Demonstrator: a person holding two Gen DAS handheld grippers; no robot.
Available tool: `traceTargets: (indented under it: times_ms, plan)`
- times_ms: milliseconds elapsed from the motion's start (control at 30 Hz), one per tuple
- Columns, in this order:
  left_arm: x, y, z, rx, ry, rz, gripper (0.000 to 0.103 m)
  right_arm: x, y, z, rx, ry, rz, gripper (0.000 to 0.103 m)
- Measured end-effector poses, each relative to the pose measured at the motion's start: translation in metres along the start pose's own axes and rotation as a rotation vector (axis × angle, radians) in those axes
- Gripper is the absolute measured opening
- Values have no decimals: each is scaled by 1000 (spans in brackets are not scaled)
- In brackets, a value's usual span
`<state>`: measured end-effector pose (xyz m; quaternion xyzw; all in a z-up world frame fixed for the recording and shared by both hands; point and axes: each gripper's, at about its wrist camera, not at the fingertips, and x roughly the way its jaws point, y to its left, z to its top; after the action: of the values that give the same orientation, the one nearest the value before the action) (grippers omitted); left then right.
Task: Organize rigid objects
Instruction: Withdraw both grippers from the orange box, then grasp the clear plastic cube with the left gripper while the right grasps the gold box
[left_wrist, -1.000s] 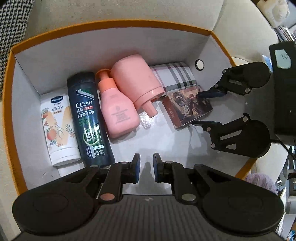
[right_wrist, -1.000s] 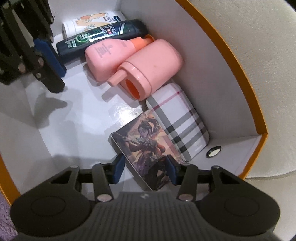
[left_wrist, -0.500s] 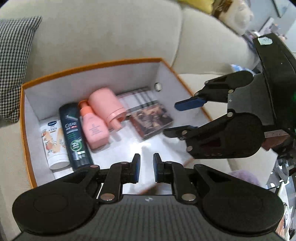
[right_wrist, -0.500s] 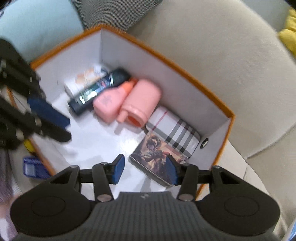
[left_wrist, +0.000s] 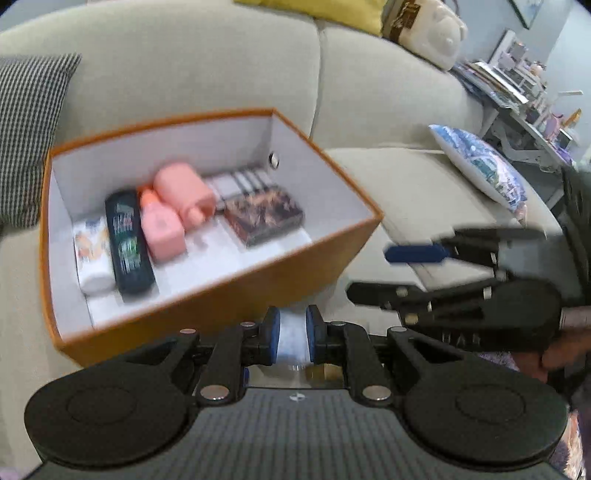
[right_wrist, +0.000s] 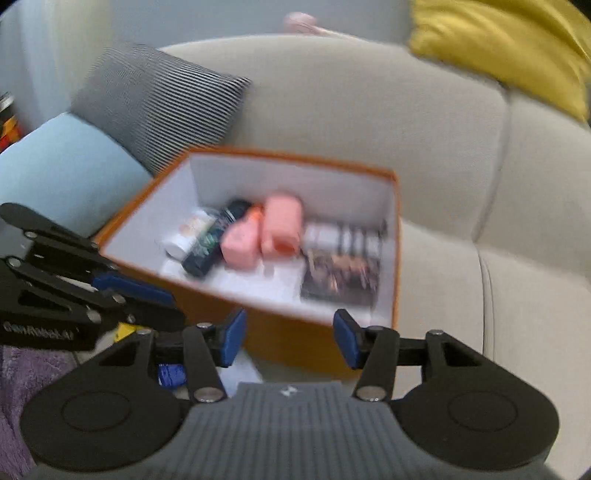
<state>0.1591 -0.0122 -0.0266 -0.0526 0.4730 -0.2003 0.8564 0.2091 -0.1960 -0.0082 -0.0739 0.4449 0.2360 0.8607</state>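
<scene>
An orange box with a white inside rests on the beige sofa. In it lie a white tube, a dark shampoo bottle, a pink pump bottle, a larger pink bottle, a plaid case and an illustrated box. My left gripper hovers shut and empty in front of the orange box's near wall. To its right, my right gripper is outside the orange box. In its own view the right gripper has its jaws opening with nothing between them.
A houndstooth cushion and a light blue cushion lie left of the box, and a yellow cushion is on the sofa back. A blue patterned pillow lies at the right. A purple rug is below, and a cluttered desk stands far right.
Both grippers have pulled back and up, out of the box. The right jaws, earlier around the illustrated box, have left it lying by the plaid case and spread wider.
</scene>
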Motion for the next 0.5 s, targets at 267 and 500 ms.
traceTargets:
  times_ms: [267, 500]
  plan:
    - [23, 0, -33, -56, 19, 39, 23, 28, -6, -59, 304, 72, -45, 66]
    - [37, 2, -41, -55, 15, 52, 46, 40, -18, -66, 402, 74, -1, 70]
